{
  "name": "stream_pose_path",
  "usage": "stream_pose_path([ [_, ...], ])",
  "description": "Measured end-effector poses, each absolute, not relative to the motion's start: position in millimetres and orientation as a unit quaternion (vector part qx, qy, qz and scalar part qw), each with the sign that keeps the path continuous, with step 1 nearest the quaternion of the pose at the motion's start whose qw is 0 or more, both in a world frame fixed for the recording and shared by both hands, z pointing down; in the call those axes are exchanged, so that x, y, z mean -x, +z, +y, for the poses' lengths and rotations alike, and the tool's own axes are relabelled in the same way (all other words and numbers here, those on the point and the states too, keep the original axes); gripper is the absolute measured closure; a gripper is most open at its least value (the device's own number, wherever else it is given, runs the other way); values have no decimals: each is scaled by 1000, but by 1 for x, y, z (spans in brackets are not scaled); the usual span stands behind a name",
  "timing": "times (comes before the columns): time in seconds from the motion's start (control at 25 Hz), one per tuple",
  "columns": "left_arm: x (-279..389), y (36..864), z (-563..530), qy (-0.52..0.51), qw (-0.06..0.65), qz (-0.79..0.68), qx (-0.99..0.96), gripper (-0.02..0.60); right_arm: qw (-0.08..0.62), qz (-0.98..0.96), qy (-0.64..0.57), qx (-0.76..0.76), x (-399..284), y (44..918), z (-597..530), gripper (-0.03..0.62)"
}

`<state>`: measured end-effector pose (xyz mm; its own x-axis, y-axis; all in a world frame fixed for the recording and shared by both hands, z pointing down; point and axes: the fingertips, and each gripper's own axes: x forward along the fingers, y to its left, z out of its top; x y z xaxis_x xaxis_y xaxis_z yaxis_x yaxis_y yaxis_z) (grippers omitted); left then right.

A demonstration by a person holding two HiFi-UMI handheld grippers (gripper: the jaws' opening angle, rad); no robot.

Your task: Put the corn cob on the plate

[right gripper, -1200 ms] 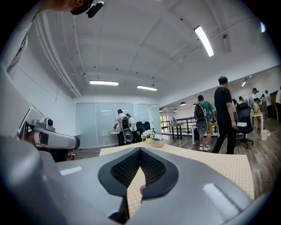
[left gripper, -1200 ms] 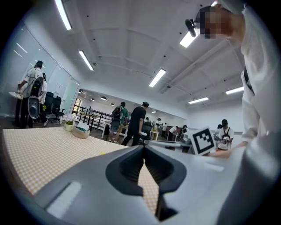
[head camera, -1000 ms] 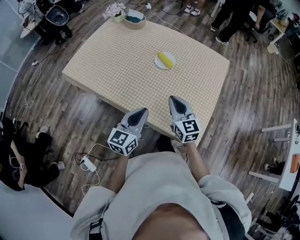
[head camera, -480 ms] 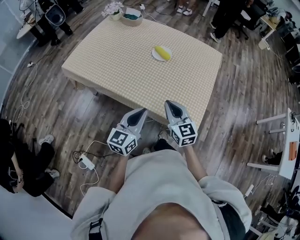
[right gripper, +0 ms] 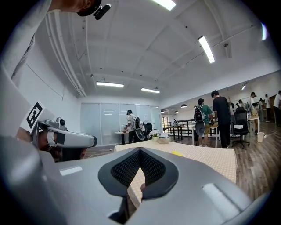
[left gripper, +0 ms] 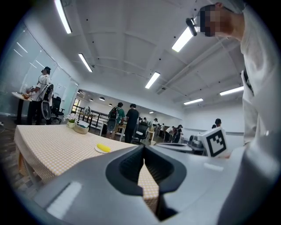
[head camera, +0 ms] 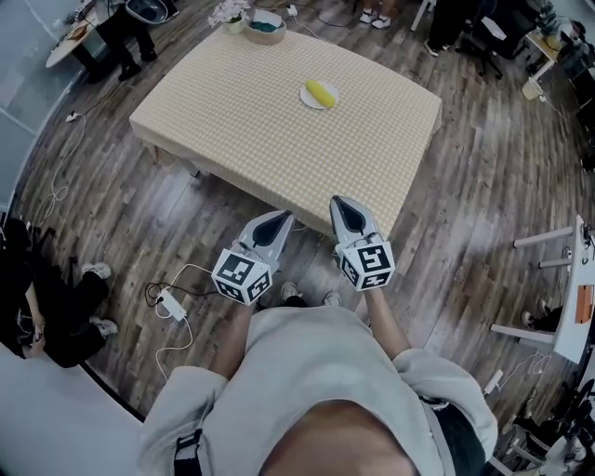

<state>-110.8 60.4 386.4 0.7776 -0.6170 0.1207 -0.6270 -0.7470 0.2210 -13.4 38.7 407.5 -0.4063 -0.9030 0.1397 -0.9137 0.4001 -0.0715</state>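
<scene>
Grey plastic jaws of the left gripper [head camera: 275,221] are pressing together on nothing, over the wood floor [head camera: 139,214] near the table [head camera: 242,121]. Beyond, the yellow corn [head camera: 321,92] is lying on the white plate [head camera: 310,100] on the table, well apart from both grippers. The right gripper [head camera: 345,204] is likewise pinching shut, empty, beside the left.

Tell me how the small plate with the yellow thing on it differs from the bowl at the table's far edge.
The plate is white and flat; the bowl is tan and deeper. The plate holds a yellow corn cob; the bowl holds something teal that I cannot identify. The plate stands alone; the bowl sits beside a flower pot. Both are round and rest on the checked table.
</scene>
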Motion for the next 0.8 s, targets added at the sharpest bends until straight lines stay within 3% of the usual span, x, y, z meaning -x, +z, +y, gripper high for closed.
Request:
stream_pose_path([
  [0.36, 47, 396, 103, 24, 136, -344, -929, 574, 36, -835, 68, -544, -45, 403, 78, 597],
  [0.8, 31, 390, 117, 16, 121, -355, -927, 574, 37, -834, 67, -546, -65, 404, 92, 597],
])
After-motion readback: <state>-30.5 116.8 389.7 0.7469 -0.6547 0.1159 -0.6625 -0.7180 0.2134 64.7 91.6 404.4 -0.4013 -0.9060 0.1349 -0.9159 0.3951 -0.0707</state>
